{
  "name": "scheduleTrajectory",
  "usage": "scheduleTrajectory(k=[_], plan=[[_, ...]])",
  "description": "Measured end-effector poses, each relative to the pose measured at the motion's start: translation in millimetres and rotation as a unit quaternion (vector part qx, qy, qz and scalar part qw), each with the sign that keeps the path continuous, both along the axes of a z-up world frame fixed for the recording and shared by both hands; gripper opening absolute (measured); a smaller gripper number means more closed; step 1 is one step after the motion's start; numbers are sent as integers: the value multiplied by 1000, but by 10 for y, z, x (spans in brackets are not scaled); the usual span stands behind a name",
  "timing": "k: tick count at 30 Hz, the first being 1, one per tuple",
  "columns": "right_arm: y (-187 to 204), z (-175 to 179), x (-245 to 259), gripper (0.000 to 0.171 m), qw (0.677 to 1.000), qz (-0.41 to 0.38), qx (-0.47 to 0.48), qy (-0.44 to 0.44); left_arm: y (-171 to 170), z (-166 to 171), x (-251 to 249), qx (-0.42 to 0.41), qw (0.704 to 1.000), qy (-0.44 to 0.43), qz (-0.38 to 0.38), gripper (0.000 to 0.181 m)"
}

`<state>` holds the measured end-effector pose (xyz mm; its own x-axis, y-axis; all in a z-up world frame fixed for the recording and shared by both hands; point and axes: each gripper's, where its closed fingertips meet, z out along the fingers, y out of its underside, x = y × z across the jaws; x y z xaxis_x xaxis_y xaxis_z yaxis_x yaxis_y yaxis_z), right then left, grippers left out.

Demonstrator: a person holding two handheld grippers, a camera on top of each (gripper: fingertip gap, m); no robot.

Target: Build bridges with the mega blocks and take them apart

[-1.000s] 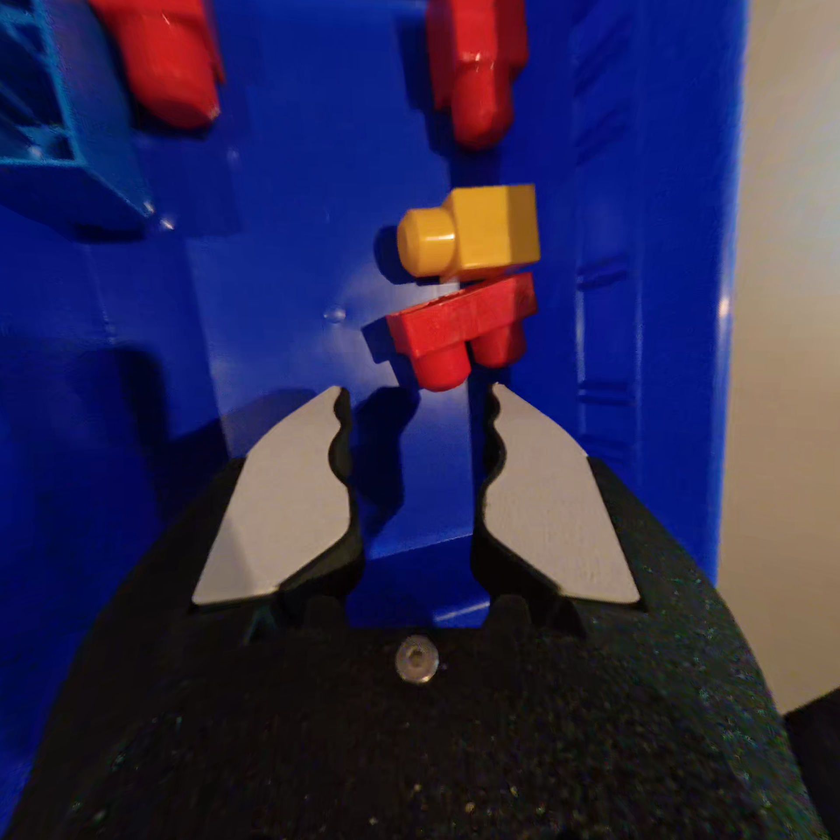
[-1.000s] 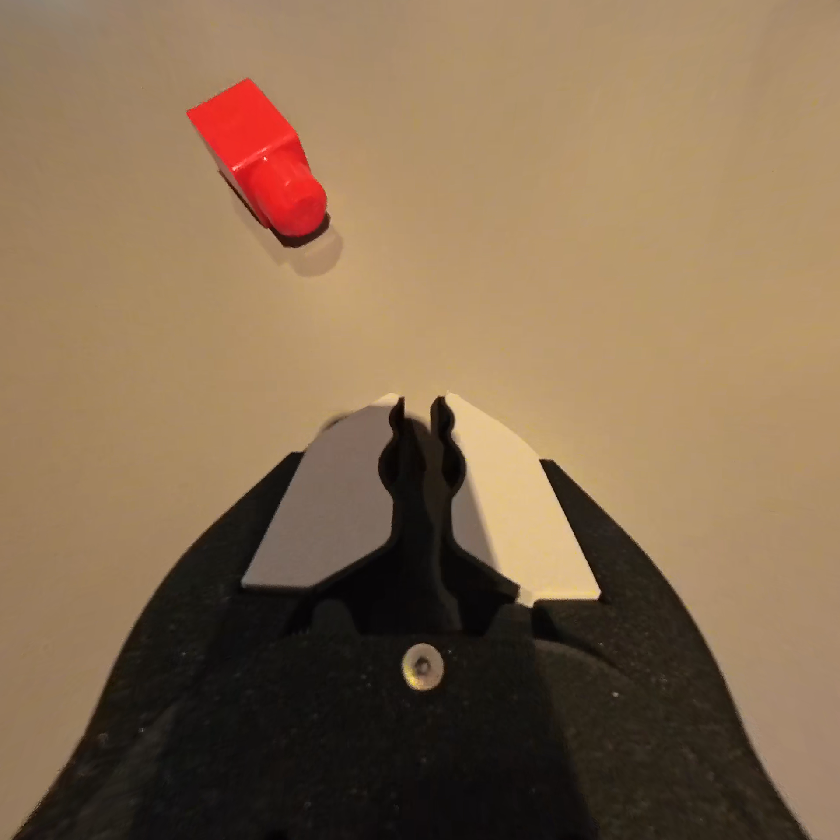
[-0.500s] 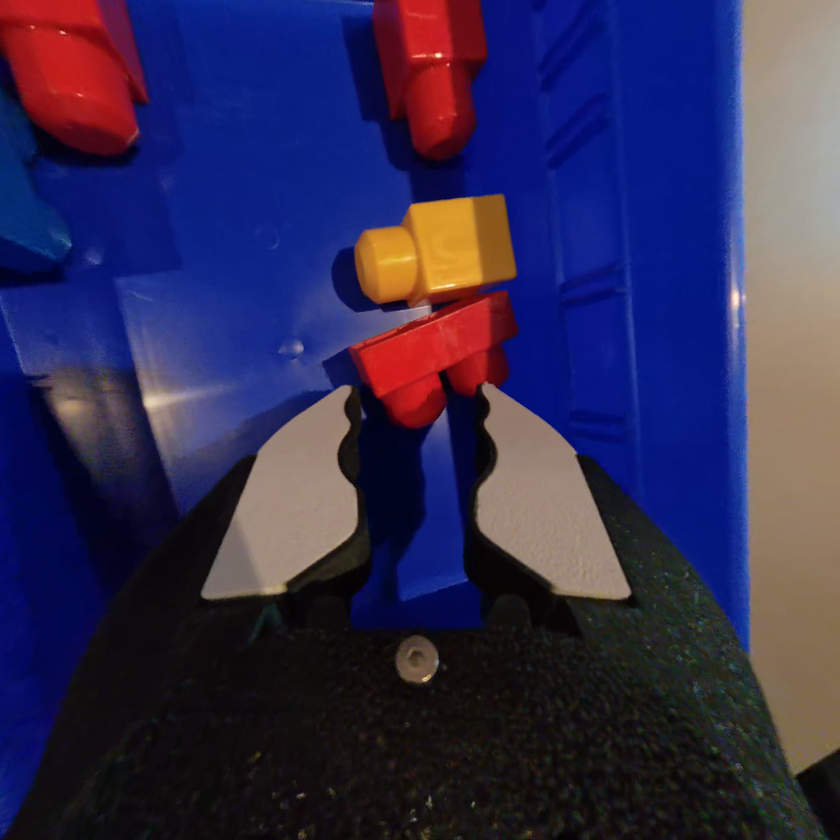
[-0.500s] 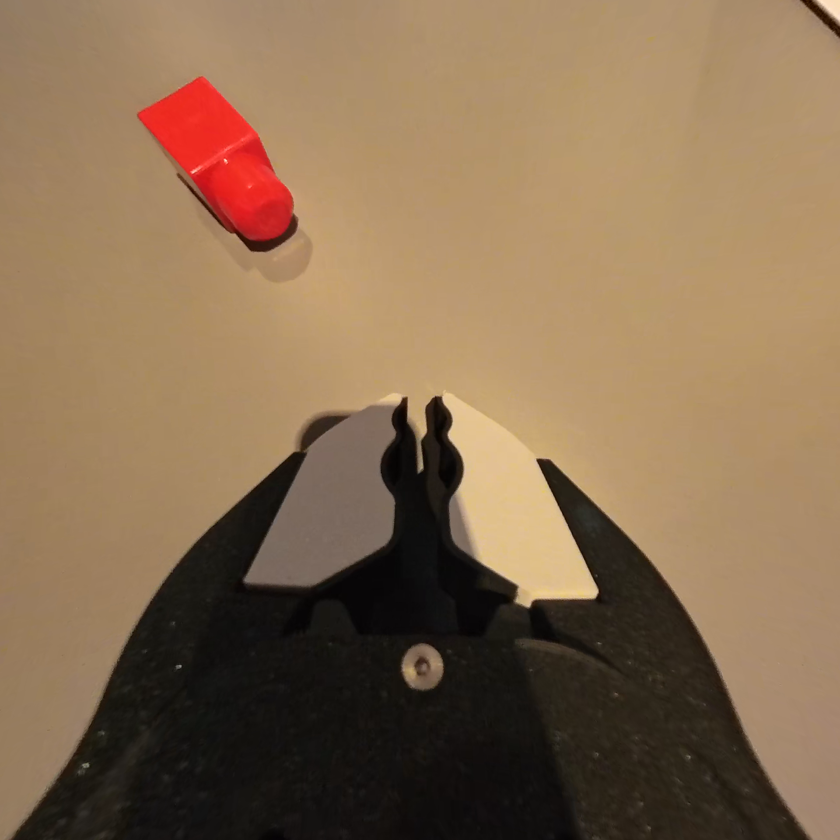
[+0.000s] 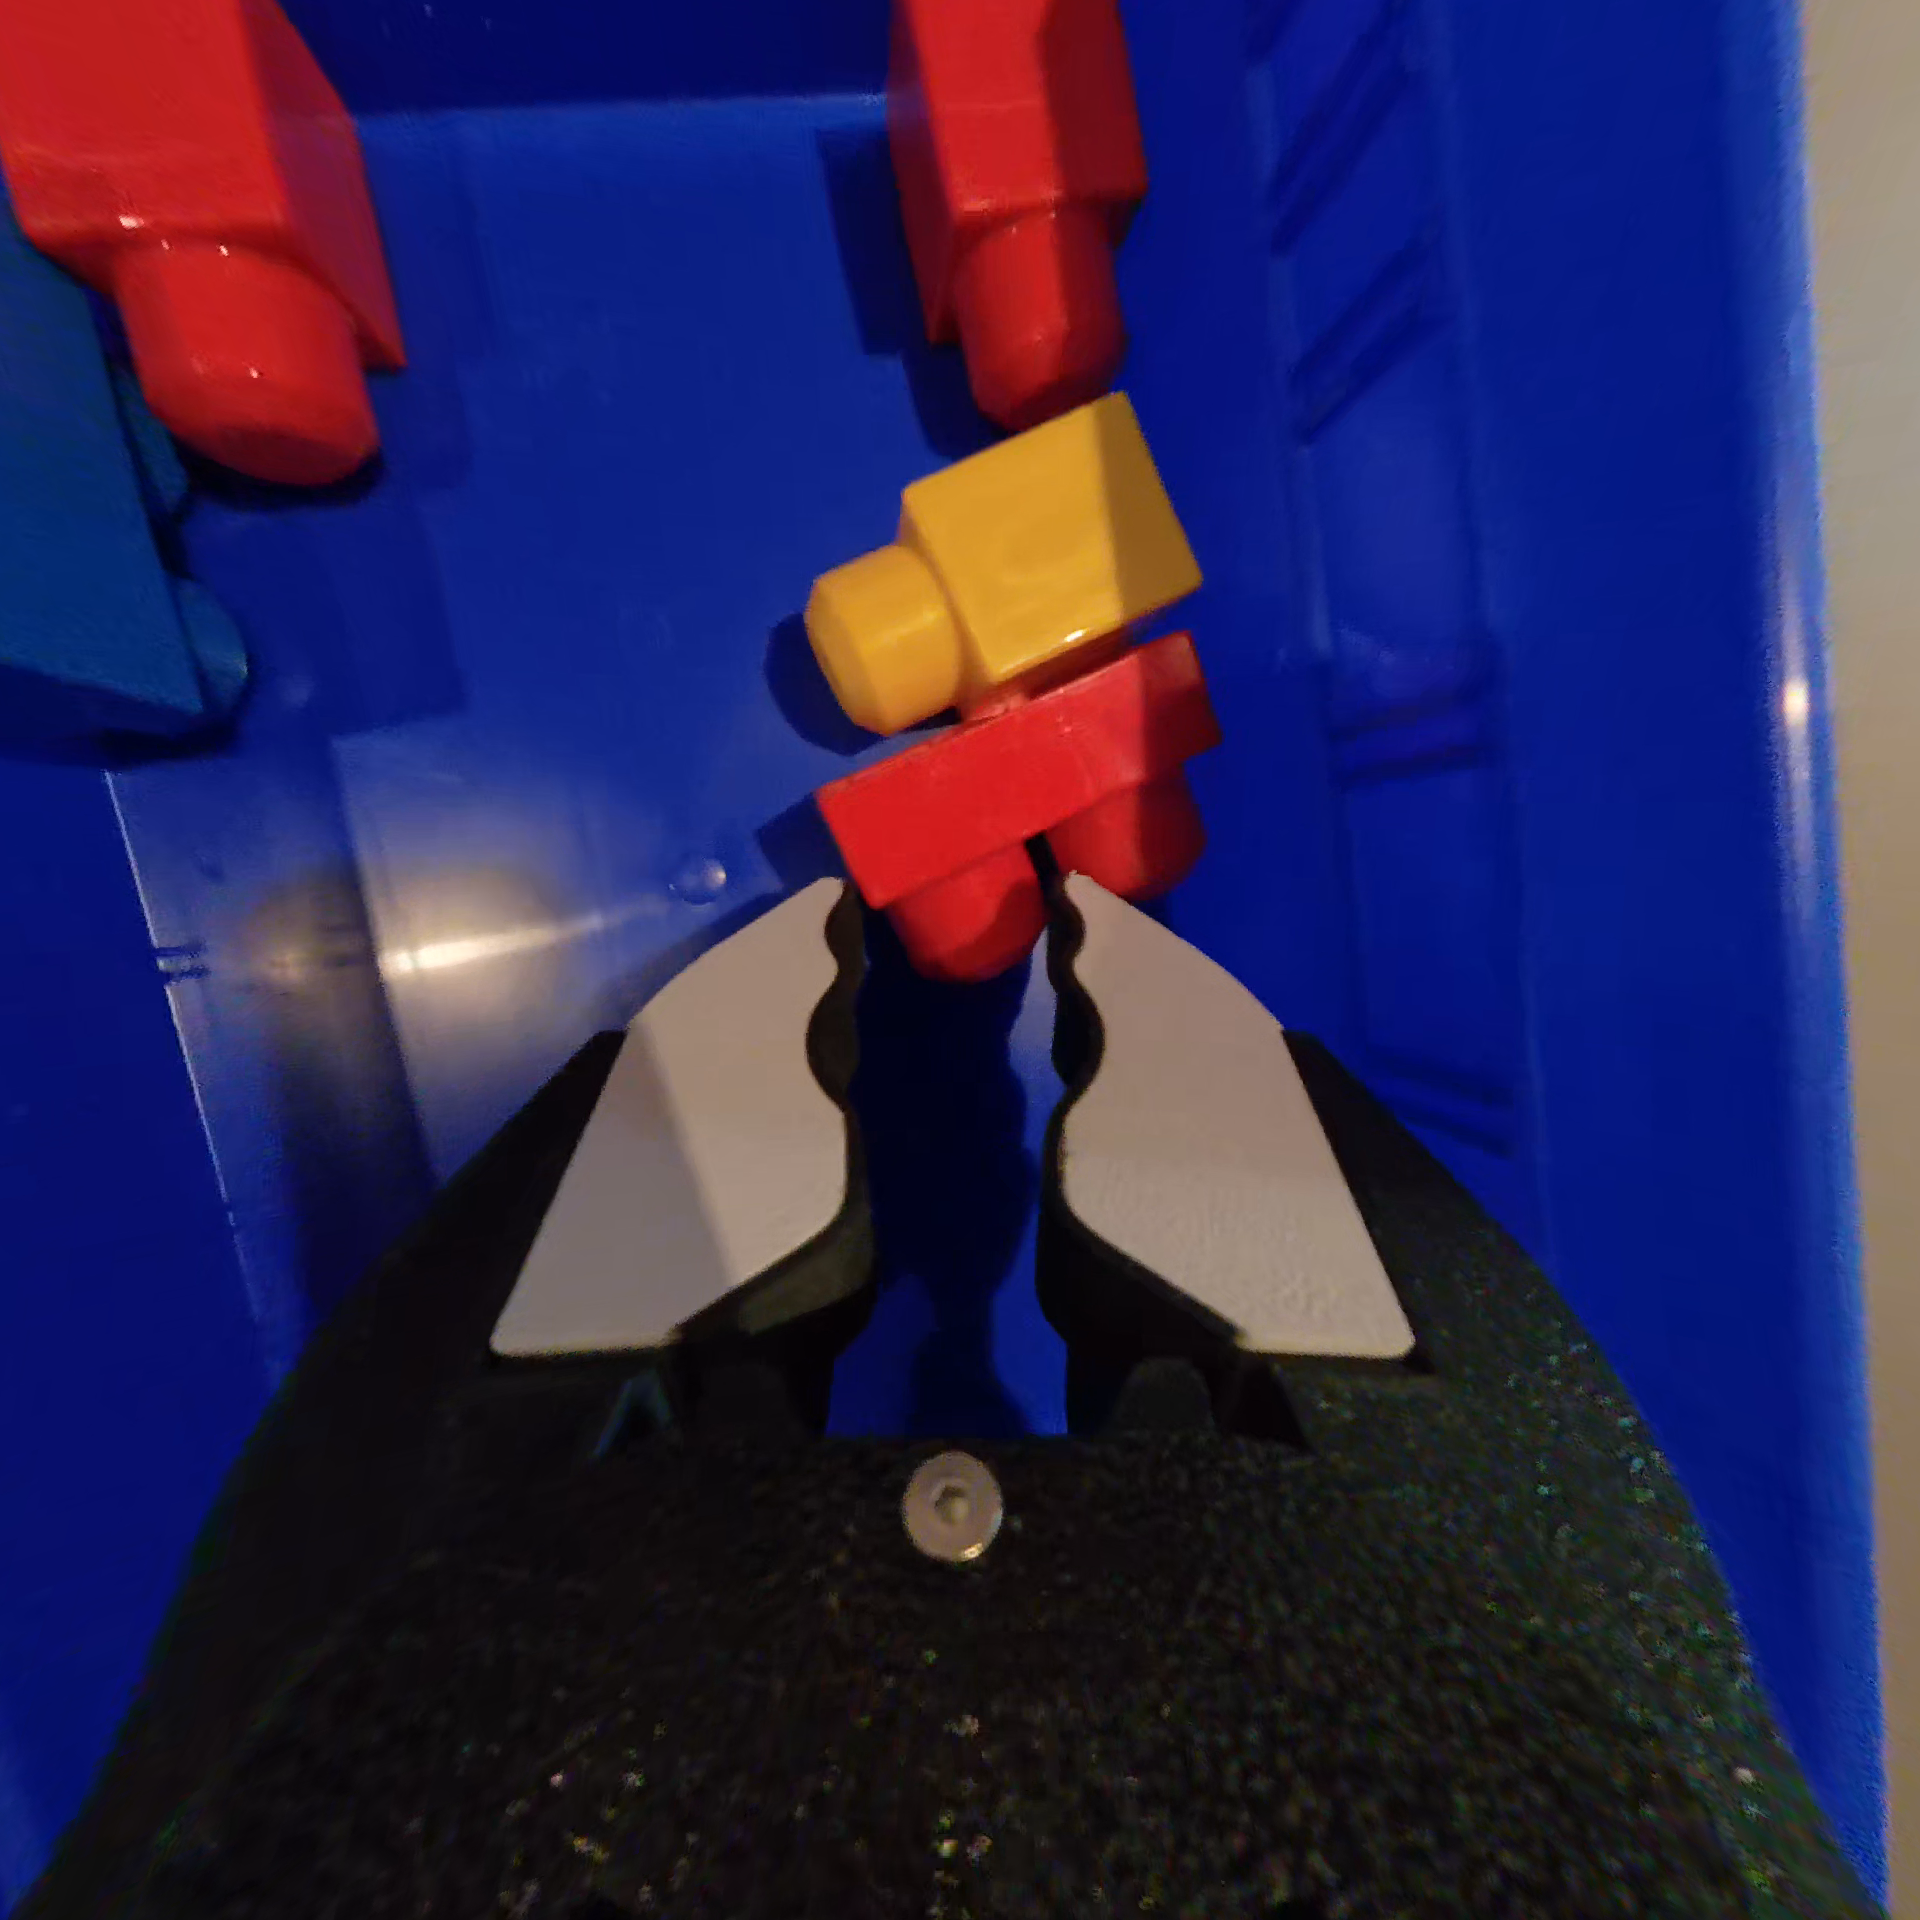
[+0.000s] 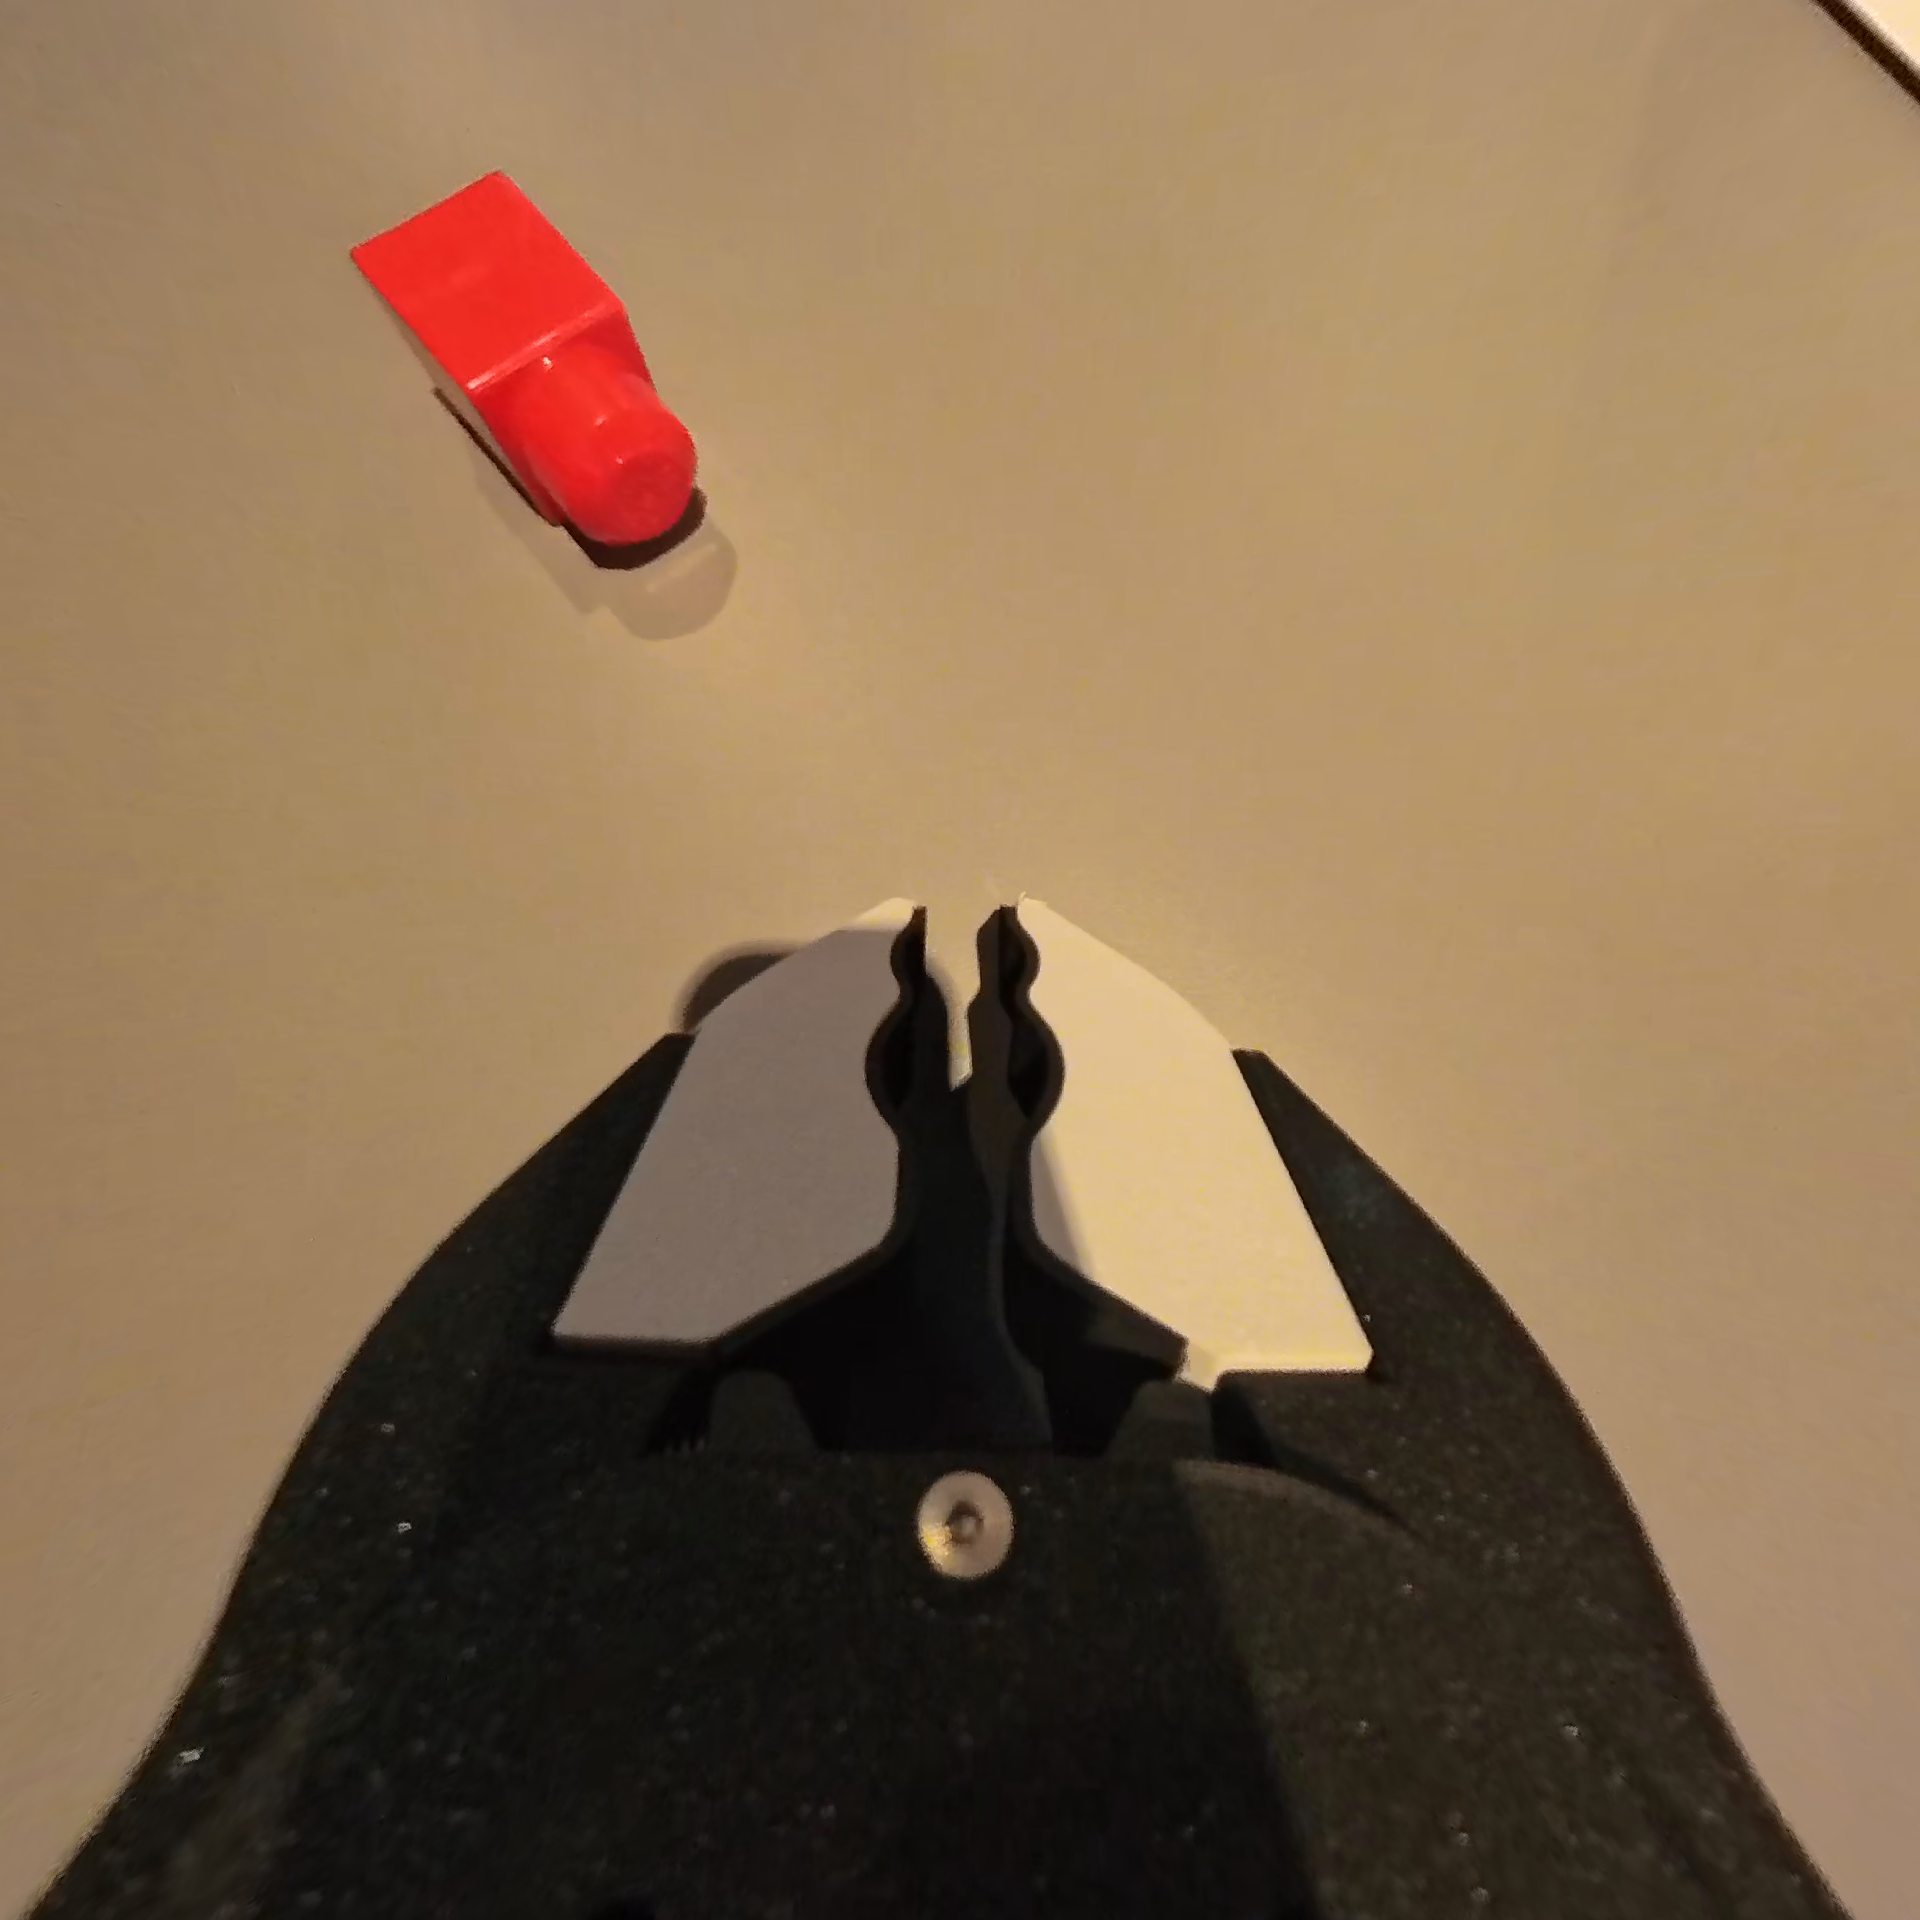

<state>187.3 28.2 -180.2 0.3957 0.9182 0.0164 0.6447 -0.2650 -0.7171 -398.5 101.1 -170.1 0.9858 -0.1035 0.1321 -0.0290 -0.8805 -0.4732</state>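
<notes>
Beige table (image 6: pixel 1247 520) carries one red single-stud plastic block (image 6: pixel 530 364) lying on its side, well ahead-left of the right gripper (image 6: pixel 961 914), whose jaws are almost closed on nothing. Inside the deep blue plastic bin (image 5: pixel 1610 727), the left gripper (image 5: pixel 951 899) closes around one stud of a red two-stud block (image 5: pixel 1013 800) touching a yellow single-stud block (image 5: pixel 1023 561)
</notes>
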Motion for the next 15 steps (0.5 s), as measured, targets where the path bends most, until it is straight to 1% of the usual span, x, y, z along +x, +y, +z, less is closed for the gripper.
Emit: scheduleTrajectory(k=[1,3,5,8,10,12,13,15], plan=[[-2,1,0,13,1000,1,2,0,2,3,-2,2,1000,5,-2,33],[-6,3,-1,13,1000,2,4,0,0,26,-12,9,1000,15,-4,33],[-7,6,-1,13,1000,2,7,0,-5,119,-62,29,999,23,8,33],[-5,16,2,14,1000,0,19,0,-54,407,-147,82,996,26,28,33],[-6,28,2,14,1000,0,28,1,-96,686,-136,136,990,34,20,32],[-4,40,3,13,999,-1,32,4,-130,1016,43,202,979,34,-15,32],[-1,46,3,13,999,-2,32,7,-142,1195,233,238,970,27,-48,32],[3,46,4,13,1000,-3,29,9,-191,1515,796,299,944,12,-141,32]])
